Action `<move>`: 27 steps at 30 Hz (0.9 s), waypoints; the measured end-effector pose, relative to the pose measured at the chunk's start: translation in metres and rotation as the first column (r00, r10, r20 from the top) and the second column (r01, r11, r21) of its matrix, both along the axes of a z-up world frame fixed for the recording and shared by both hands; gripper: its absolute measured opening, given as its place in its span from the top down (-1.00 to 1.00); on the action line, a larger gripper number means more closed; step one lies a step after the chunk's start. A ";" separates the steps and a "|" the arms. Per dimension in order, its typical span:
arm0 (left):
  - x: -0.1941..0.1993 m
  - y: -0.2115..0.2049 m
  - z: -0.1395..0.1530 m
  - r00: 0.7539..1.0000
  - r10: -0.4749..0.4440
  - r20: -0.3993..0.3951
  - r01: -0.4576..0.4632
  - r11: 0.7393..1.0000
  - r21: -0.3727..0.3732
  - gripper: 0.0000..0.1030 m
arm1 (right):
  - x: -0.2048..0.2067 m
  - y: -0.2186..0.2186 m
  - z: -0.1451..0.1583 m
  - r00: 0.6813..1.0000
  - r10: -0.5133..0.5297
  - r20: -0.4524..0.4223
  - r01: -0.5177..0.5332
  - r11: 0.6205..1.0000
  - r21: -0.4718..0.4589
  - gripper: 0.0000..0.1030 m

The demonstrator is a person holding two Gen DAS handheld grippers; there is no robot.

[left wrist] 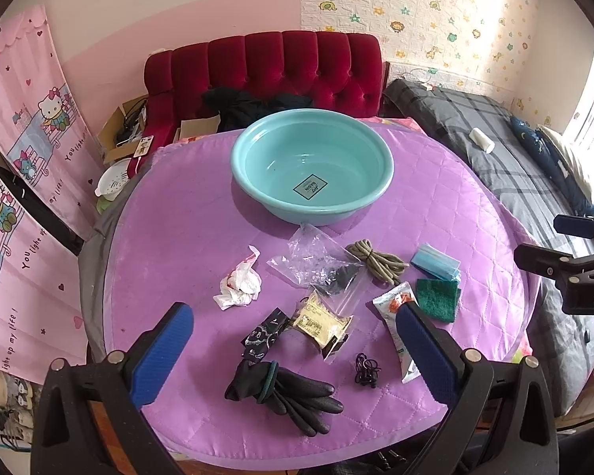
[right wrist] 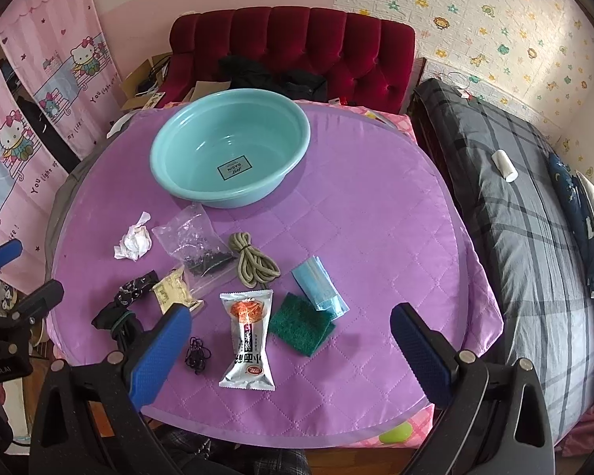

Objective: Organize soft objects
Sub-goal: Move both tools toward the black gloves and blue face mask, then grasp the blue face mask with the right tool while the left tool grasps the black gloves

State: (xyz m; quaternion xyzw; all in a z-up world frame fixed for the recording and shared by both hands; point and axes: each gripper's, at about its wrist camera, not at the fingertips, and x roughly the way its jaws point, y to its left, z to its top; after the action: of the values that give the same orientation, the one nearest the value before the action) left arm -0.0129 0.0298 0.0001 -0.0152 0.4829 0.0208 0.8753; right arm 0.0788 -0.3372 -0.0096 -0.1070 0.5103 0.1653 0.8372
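both my grippers hovering wide open, holding nothing

left gripper [left wrist: 293, 340] over the black gloves [left wrist: 293, 396], right gripper [right wrist: 291, 334] over the snack packet [right wrist: 249, 340], teal basin [right wrist: 178, 134] empty.

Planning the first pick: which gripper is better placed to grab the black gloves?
Left, probably. The left gripper, open, frames the black gloves just ahead. The right gripper, also open, faces the snack packet; the gloves lie outside its left finger.
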 end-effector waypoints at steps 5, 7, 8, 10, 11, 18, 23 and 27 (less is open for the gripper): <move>0.001 0.004 -0.004 1.000 0.019 -0.018 -0.019 1.000 -0.003 -1.00 | 0.004 -0.003 -0.002 1.000 -0.001 -0.014 0.001 1.000 0.011 -0.98; 0.001 0.006 -0.006 0.999 0.031 -0.023 -0.031 1.000 0.002 -1.00 | 0.005 -0.005 -0.003 1.000 -0.005 -0.015 0.005 1.000 0.008 -0.98; 0.001 0.006 -0.007 0.999 0.035 -0.024 -0.035 0.999 0.003 -1.00 | 0.007 -0.006 -0.004 1.000 -0.005 -0.014 0.005 1.000 0.005 -0.98; 0.000 0.009 -0.009 0.999 0.044 -0.029 -0.043 0.999 0.002 -1.00 | 0.008 -0.006 -0.005 1.000 0.007 -0.014 -0.007 1.000 0.008 -0.98; 0.000 0.009 -0.009 0.998 0.048 -0.031 -0.047 0.999 0.002 -1.00 | 0.009 -0.006 -0.006 1.000 0.011 -0.012 -0.011 1.000 0.008 -0.98; -0.002 0.016 -0.021 0.996 0.072 -0.050 -0.072 0.997 0.000 -1.00 | 0.022 -0.008 -0.022 0.999 0.036 -0.012 -0.036 0.999 -0.011 -0.98; -0.005 0.023 -0.042 0.992 0.089 -0.085 -0.090 0.996 -0.006 -1.00 | 0.039 -0.007 -0.048 0.997 0.065 -0.035 -0.066 0.998 -0.018 -0.98; -0.008 0.025 -0.065 0.990 0.083 -0.112 -0.081 0.996 0.021 -1.00 | 0.057 -0.005 -0.080 0.994 0.089 -0.069 -0.091 0.995 -0.028 -0.98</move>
State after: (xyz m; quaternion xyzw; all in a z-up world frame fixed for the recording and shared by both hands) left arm -0.0207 0.0553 -0.0646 -0.0265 0.5303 0.0616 0.8452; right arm 0.1358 -0.3423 -0.0892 -0.1371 0.5356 0.1984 0.8093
